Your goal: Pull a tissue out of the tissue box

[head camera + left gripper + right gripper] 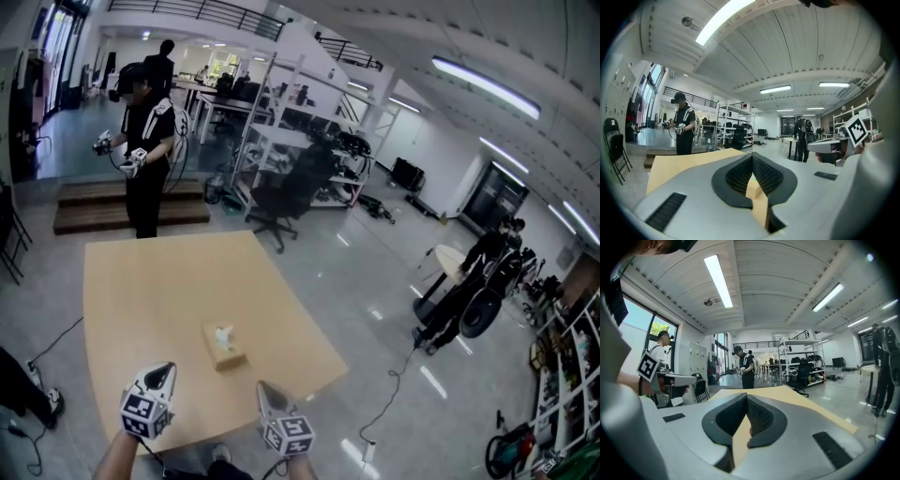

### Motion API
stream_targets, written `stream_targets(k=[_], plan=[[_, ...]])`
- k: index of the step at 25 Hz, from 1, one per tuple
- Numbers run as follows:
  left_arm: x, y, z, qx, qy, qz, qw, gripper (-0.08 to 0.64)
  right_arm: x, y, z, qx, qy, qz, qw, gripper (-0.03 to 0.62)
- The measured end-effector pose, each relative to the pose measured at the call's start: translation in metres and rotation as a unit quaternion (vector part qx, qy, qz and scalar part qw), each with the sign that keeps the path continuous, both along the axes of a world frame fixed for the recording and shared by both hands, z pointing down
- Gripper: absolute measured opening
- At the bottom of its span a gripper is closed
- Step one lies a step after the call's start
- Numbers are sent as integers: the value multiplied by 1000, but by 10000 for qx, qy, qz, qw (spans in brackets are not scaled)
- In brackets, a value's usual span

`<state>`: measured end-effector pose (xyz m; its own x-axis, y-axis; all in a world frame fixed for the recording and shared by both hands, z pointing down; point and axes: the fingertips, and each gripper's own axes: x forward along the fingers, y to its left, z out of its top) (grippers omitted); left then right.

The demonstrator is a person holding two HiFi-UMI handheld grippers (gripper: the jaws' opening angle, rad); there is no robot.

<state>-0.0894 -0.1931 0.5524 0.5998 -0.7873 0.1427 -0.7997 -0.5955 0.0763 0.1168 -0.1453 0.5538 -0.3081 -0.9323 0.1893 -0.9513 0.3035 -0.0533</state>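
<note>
Two tools, the left gripper [165, 369] and the right gripper [266, 390], jaws pressed together on nothing, hover over the table's [141, 281] near edge. The tissue box [225, 347] sits just ahead between them, with bare wood all round it.

A big open lab-like workshop hall: polished grey floor [375, 272], metal shelving racks [281, 127] loaded with equipment, a black office chair [284, 195], long ceiling strip lights [486, 86], a mezzanine railing [216, 11], cables [392, 377] trailing over the floor, and a person wearing a headset [145, 141] standing beyond the plain wooden desk [141, 281]
</note>
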Motion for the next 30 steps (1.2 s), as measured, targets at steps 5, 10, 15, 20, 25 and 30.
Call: stream_targets(k=[5,10,15,20,25,30], plan=[[-2,-16,5,-19,15,-72,10000,9,-1,-16,4,-14,12,-55,10000,11],[0,-32,8,-62,5,-122,9999,9,1,-36,7,-47,2,-113,9999,11],[-3,-55,14,-76,-50,-178,9998,9,0,-63,14,-63,-8,-167,9998,11],[0,-75,16,-159,-99,-204,9996,9,3,-84,18,-126,15,-170,9998,11],[9,-96,21,-236,-80,-200,9995,8,10,-104,26,-213,71,-181,9996,11],[11,-107,28,-316,-124,-165,9993,9,13,-117,31,-273,17,-127,9995,11]])
